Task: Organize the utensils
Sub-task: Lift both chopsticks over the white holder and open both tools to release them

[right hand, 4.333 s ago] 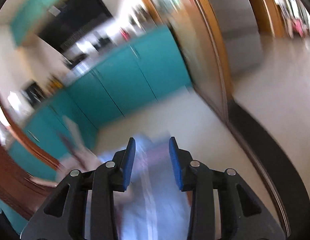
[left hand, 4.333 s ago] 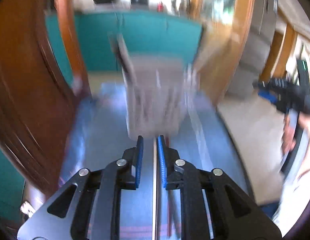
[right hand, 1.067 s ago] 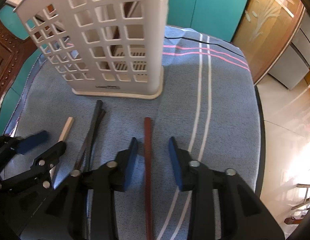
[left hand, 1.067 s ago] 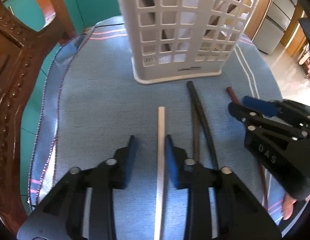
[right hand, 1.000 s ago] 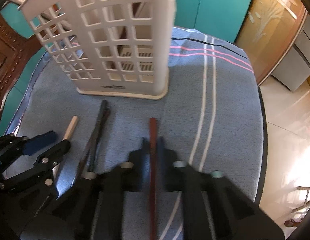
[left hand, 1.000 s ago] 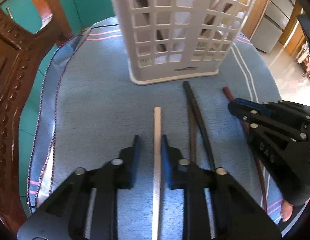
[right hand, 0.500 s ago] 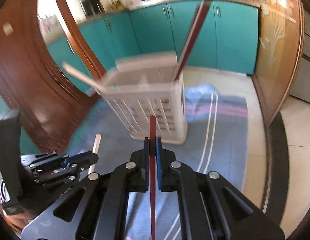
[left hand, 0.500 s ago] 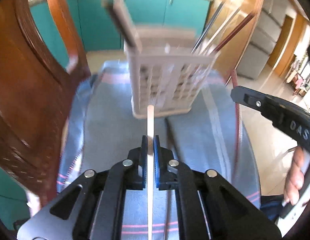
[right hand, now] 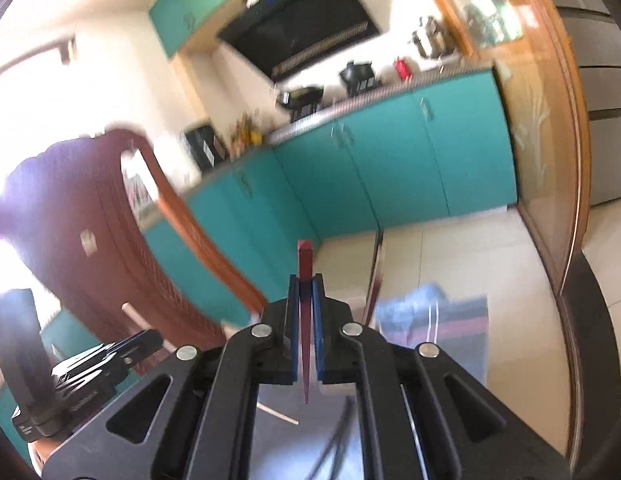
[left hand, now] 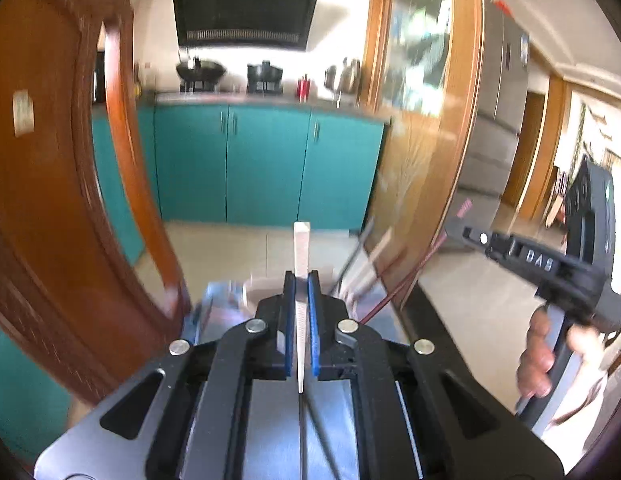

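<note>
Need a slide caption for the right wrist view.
Right gripper shut on a dark red chopstick, raised toward teal kitchen cabinets.

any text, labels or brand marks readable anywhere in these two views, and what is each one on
"DAS" in white letters on the side of the right tool, seen from the left wrist view.
Pale lettering on the side of the left tool, seen from the right wrist view: too blurred to read.
Blue indicator marks on the range hood: too small to read.
Pale tag on the wooden chair: no legible text.

Pale chopstick [left hand: 301, 256] clamped; red chopstick [right hand: 305, 266] clamped
</note>
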